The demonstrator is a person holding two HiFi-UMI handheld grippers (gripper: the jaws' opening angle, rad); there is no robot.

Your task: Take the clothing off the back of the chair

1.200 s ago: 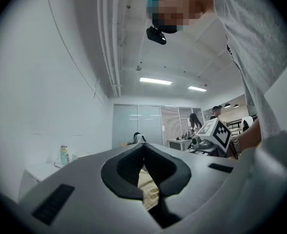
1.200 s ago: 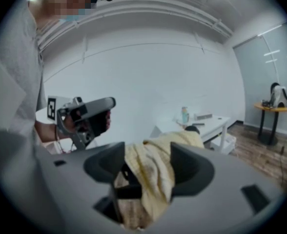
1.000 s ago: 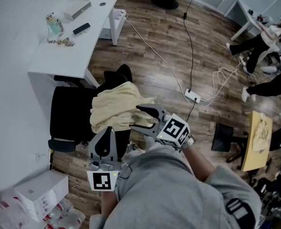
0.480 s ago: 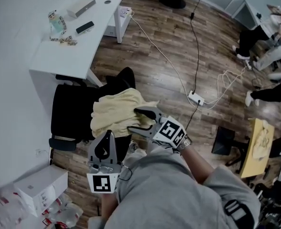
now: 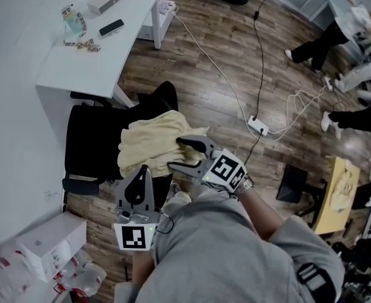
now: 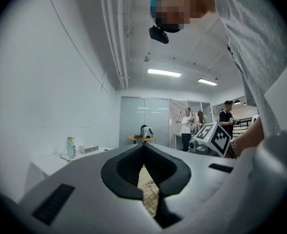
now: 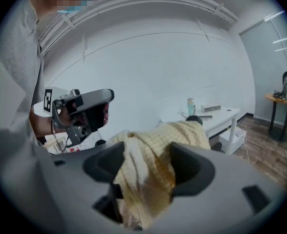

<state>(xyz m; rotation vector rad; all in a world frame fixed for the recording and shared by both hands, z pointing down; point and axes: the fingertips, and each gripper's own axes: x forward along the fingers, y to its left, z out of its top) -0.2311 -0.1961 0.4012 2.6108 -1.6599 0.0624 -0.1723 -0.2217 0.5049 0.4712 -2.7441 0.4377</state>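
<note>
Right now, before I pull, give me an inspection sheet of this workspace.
Surface: wooden floor; white desk upper left.
Job's things: yellow garment draped over black chair.
Clutter: bottle, phone and box on desk; white boxes on floor.
Grippers: left gripper shut on garment's edge; right gripper shut on a bunch.
Cables: white cable to power strip.
Surroundings: people at far right.

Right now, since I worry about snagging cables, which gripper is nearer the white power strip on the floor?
Right. The right gripper, holding the yellow garment, is left of the power strip in the head view; the left gripper is farther left and lower.
</note>
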